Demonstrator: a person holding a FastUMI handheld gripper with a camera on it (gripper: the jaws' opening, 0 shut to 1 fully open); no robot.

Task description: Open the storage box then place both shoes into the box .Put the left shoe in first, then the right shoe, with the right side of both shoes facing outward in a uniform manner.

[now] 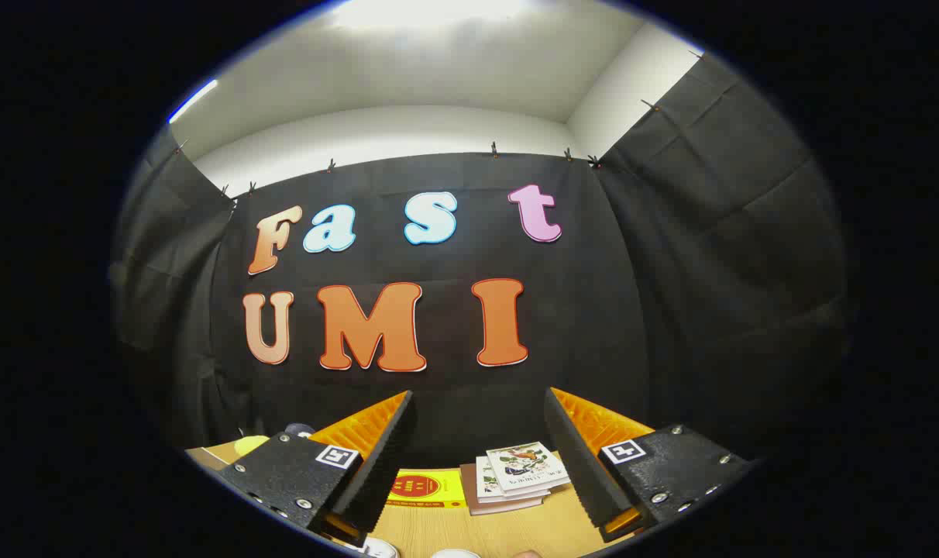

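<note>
Nothing of the box or the shoes can be placed from where your gripper (481, 457) looks, so you cannot yet say where they lie. Its two fingers (376, 457) stand wide apart with nothing between them, tilted up toward the booth wall (454, 403).

Between the fingers and beyond them, low on the wooden table (508, 531), sits a small stack of books (516, 474), the top one skewed on the rest. Just beside the stack, toward the left finger, lies a yellow book (427, 488). Past the left finger, a yellow rounded thing (250, 444) and a dark one (299, 428) peek up at the table's far side; what they are is too small to tell.

By my judgement you are at the very start: the box is not yet opened. Your next move calls for tipping the gripper down to find the box and its lid, keeping the fingers spread for the approach.
</note>
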